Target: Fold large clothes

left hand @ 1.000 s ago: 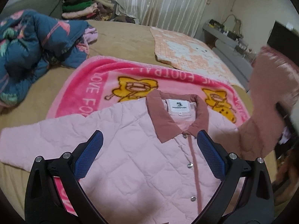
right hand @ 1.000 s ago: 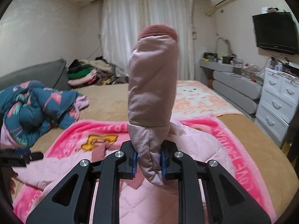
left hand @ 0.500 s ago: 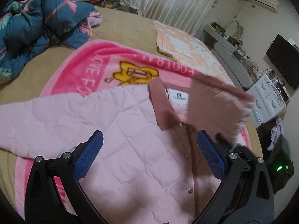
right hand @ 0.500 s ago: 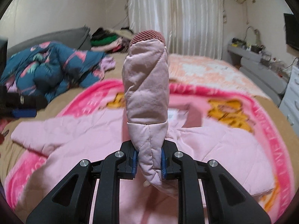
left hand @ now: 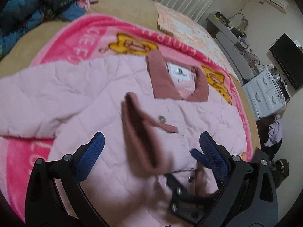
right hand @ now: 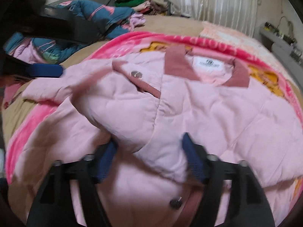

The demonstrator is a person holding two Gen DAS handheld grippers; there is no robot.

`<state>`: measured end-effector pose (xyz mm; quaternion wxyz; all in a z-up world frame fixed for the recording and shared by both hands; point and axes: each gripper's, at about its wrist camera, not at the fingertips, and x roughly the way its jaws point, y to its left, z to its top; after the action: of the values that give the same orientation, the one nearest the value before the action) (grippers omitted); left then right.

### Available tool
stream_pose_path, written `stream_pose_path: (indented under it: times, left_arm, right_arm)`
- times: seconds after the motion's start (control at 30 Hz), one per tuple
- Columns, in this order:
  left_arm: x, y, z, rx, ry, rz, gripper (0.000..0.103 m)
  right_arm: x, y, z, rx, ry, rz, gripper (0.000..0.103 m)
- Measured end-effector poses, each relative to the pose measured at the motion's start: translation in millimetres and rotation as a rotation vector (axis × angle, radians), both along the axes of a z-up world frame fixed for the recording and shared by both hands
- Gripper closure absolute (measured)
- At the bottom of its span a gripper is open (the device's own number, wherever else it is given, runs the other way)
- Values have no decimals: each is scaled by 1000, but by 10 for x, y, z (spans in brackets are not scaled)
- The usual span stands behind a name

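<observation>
We see a pink quilted jacket point(left hand: 79, 94) lying front up on a pink blanket point(left hand: 79, 32), which in turn is spread over a bed point(left hand: 121, 7) with a tan cover. Its dusty-rose collar point(left hand: 161, 79) lies open at the far end and shows a white label point(left hand: 180, 71). The right sleeve point(right hand: 132, 117) is folded across the chest, its cuff point(right hand: 121, 66) with a metal snap point(right hand: 136, 74) pointing toward the jacket's left side; the other sleeve point(left hand: 28, 92) is still spread out flat over the blanket's edge.

In the right wrist view we find the right hand-held gripper point(right hand: 149, 158) with its blue pads apart on either side of the folded sleeve; motion blur keeps us from telling whether they touch the cloth. In the left wrist view the left hand-held gripper point(left hand: 151, 151) is wide open above the jacket's front and holds nothing, with the right one showing blurred just beside its right finger.

Farther out, we note a rumpled blue quilt point(left hand: 37, 5) at the bed's far left, a peach checked cloth point(left hand: 185, 24) near the far right edge, pale curtains point(right hand: 206, 1) behind, a white drawer unit point(left hand: 265, 92) and a dark screen point(left hand: 287, 56) along the right wall.
</observation>
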<state>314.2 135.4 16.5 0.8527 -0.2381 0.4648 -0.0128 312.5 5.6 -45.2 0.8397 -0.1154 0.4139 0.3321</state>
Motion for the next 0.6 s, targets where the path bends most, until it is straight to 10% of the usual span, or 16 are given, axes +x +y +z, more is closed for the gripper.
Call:
stream_pose_path:
  times: [0.3, 0.6]
  left_arm:
    - [74, -140, -580, -90, 143, 16, 10]
    - [105, -387, -582, 16, 109, -5, 81]
  right_arm:
    - [-166, -772, 321, 12, -56, -128, 16]
    - [10, -1692, 371, 1, -62, -354, 19]
